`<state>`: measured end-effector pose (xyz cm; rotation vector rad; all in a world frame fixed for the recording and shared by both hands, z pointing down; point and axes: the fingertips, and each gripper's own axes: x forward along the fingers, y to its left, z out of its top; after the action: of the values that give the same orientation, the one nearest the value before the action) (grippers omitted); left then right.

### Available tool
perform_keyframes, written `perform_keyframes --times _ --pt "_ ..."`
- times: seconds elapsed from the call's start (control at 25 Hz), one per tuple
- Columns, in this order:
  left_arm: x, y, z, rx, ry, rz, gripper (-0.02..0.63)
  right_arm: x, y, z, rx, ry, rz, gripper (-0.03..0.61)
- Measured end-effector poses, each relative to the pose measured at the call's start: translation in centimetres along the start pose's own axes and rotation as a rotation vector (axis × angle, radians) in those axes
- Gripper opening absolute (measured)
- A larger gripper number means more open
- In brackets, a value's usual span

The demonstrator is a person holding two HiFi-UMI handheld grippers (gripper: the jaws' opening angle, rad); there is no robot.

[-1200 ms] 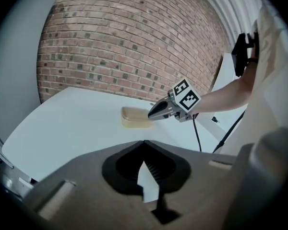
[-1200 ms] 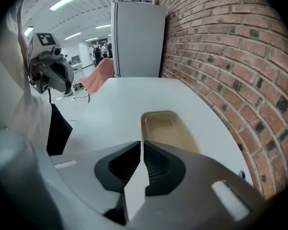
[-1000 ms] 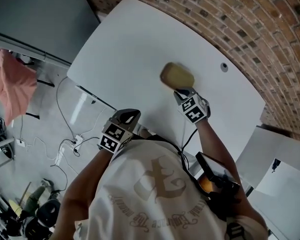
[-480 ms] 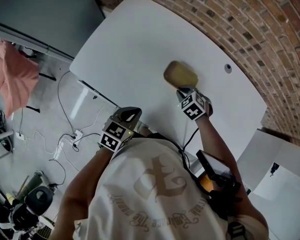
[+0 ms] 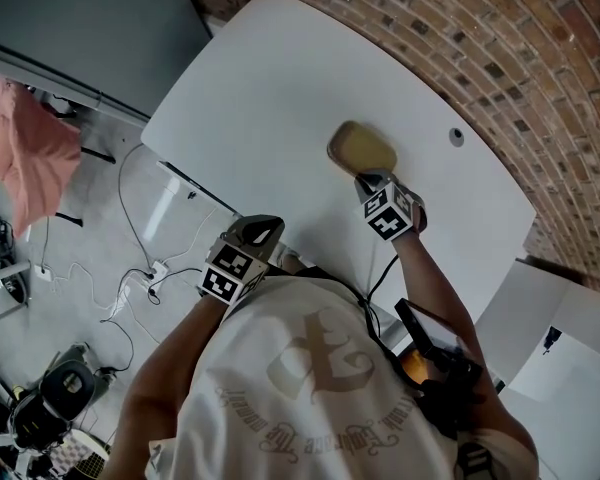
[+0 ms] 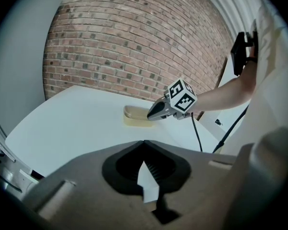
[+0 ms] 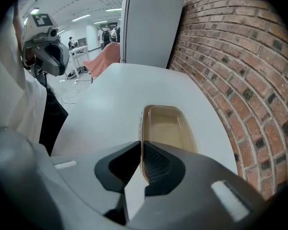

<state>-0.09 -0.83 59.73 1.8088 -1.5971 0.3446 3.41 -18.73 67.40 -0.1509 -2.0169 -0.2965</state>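
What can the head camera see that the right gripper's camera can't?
Only the head view: black cables on the grey floor, a small round hole in the white table, and the right gripper with its marker cube. Only the right gripper view: ceiling strip lights and that gripper's jaws, closed together. Both: the shallow tan oblong tray, the red brick wall and the left gripper.

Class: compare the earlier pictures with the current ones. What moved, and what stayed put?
The right gripper moved forward, so its tip is now over the tray's near rim. Its jaws are still together, and whether it touches the tray cannot be told. The left gripper stayed shut, back from the table. The tray stayed put.
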Motion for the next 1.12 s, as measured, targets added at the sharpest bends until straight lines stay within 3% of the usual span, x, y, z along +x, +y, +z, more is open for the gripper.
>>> perform_keyframes --times 0.52,1.12 --pt "0.0 -0.2 0.4 0.043 0.008 -0.036 0.003 -3.2 -0.4 0.6 0.073 -0.079 -0.07 0.025" --pt "-1.1 2.7 2.2 0.157 0.001 -0.189 0.003 -7.2 2.2 1.4 0.251 -0.073 -0.206 0.023"
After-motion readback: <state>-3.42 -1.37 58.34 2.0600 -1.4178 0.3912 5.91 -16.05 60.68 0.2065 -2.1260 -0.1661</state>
